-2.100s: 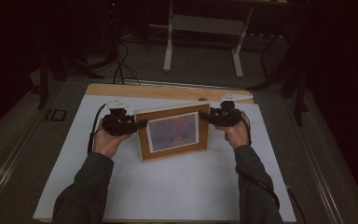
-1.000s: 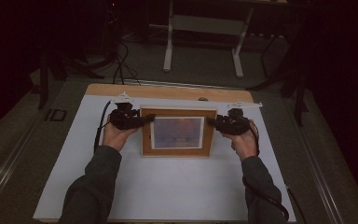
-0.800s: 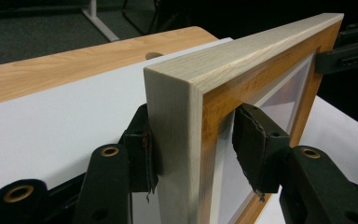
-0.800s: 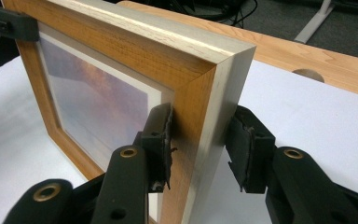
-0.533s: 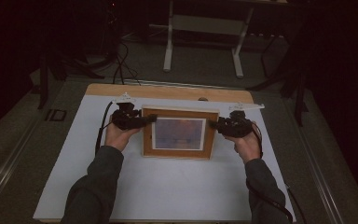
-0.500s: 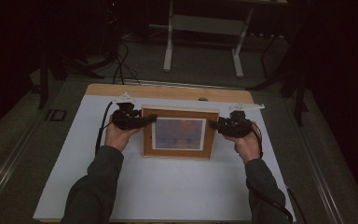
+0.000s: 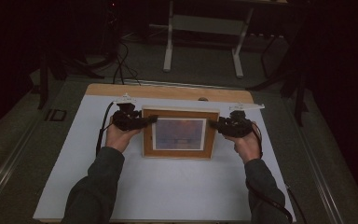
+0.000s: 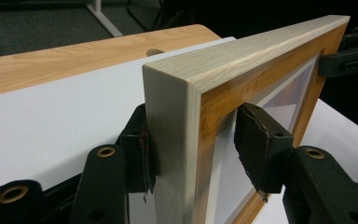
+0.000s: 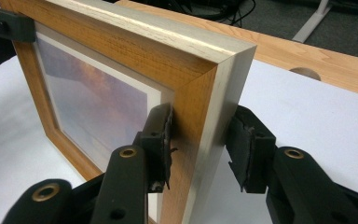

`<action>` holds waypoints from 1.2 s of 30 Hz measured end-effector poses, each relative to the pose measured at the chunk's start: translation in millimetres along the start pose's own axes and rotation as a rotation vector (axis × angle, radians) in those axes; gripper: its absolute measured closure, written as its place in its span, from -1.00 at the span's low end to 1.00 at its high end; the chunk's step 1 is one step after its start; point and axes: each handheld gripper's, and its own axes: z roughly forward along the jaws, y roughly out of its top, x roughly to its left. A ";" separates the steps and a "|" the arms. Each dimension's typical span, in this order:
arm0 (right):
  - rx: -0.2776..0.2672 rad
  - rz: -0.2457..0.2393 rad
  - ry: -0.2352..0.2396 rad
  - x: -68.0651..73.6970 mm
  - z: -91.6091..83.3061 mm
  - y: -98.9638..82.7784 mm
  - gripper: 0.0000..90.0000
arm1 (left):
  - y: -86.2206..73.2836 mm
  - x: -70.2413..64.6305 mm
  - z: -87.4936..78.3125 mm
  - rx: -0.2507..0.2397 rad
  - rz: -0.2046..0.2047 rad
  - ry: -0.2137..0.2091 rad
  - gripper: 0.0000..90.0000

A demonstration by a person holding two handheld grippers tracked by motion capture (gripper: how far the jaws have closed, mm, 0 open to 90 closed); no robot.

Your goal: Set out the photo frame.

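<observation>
High view: a wooden picture frame (image 7: pixel 179 134) is seen on a white sheet (image 7: pixel 168 186) that covers most of a light wooden table (image 7: pixel 168 91), near the table's far edge. The frame is flanked by two hand-held grippers, each carried in one of a person's hands, with dark sleeves entering from the bottom. The left gripper (image 7: pixel 145 120) is set at the frame's left side and the right gripper (image 7: pixel 213 125) at its right side. In the left gripper view, the frame (image 8: pixel 200 107) is seen standing between the two black jaws: one pad is pressed against the frame's pale outer side, while the other pad is held a little off its glazed front, so the jaws are partly spread and the frame is not firmly clamped. In the right gripper view, the frame (image 9: pixel 191 88) is likewise straddled: one pad is laid against the orange-brown front moulding and the other is separated from the pale outer side by a small gap. A soft pink and blue picture is shown behind the glass.
</observation>
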 end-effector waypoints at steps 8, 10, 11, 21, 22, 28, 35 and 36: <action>0.006 -0.015 -0.010 1.5 0.0 0.4 0.32 | -0.3 0.6 0.0 0.012 -0.008 -0.003 0.12; 0.015 -0.021 -0.018 2.2 0.5 0.4 0.26 | -1.4 0.7 0.4 0.020 -0.007 0.006 0.04; 0.016 -0.021 -0.018 1.9 0.4 0.2 0.24 | -2.2 1.1 0.1 0.019 -0.011 0.006 0.02; 0.024 -0.008 -0.022 -2.4 -1.7 -4.5 0.11 | -3.0 0.2 -8.2 0.005 -0.019 0.010 -0.07; 0.026 -0.009 -0.024 -2.4 -2.4 -4.5 0.11 | -3.6 -0.6 -9.3 0.006 -0.018 0.012 -0.07; 0.024 -0.012 -0.024 -2.8 -9.6 -4.1 0.10 | -5.3 -0.9 -20.0 0.001 -0.020 0.048 -0.08; 0.037 -0.017 -0.015 -2.1 -15.6 -6.3 0.09 | -9.1 0.3 -37.5 0.002 -0.012 0.082 -0.08; 0.037 -0.019 -0.014 -2.1 -16.6 -6.8 0.09 | -10.1 0.0 -40.3 0.002 -0.008 0.087 -0.08</action>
